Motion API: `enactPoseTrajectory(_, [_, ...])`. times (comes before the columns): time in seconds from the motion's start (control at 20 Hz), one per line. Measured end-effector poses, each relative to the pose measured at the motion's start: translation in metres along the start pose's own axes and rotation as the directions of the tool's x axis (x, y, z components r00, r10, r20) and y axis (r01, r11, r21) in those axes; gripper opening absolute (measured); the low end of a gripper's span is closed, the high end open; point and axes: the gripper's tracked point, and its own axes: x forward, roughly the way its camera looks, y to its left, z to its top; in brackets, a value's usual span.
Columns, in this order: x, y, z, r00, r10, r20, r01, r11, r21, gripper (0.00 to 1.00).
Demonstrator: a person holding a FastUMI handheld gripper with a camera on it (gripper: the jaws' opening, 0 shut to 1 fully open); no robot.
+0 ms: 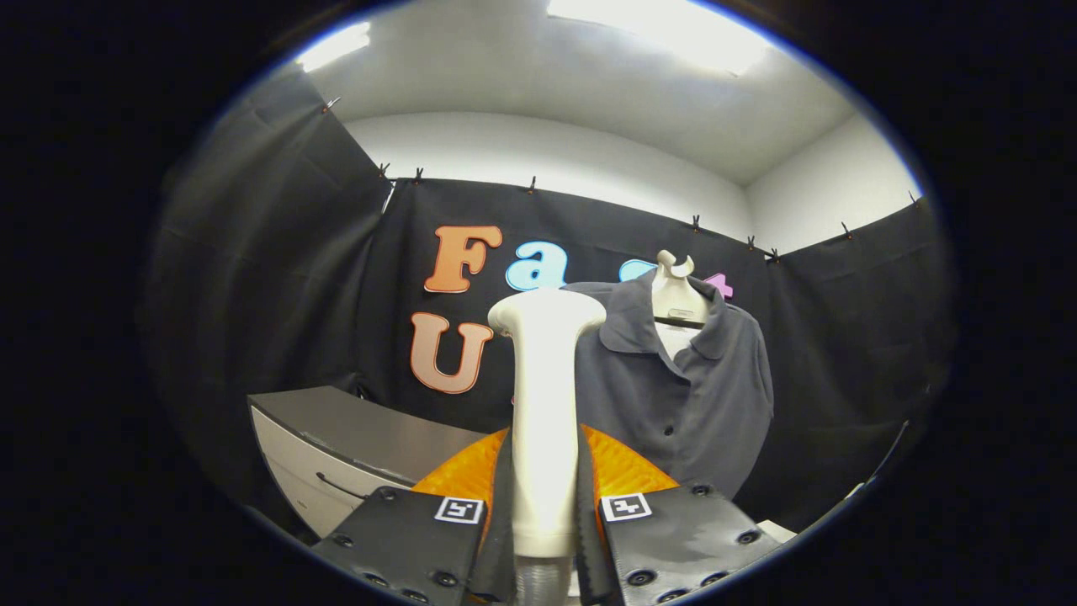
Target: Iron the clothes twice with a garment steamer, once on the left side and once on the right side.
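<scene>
Gripper view: our tool clamped on steamer handle, head upright, well short of hung shirt; we judge ironing unstarted.

The garment steamer looks like smooth, slightly glossy plastic, pressed on both sides by the tongs. The shirt is soft matt cloth. The cabinet top seems smooth, dull.

I see black cloth clipped along its top edge across the walls, white wall above it, bright ceiling lights, and a grey-topped cabinet with drawers low at the left.
</scene>
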Motion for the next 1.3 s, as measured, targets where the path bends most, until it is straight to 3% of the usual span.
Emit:
enactPoseTrajectory(0.6, [0.034,-0.087,-0.072,0.999,-0.018,-0.041,0.021,0.998,0.06,0.37])
enactPoseTrajectory(1.0, [0.055,-0.095,-0.094,0.998,0.021,-0.059,-0.015,0.996,0.089,0.37])
enactPoseTrajectory(1.3, [0.038,-0.106,-0.116,0.996,0.021,-0.083,-0.011,0.993,0.118,0.37])
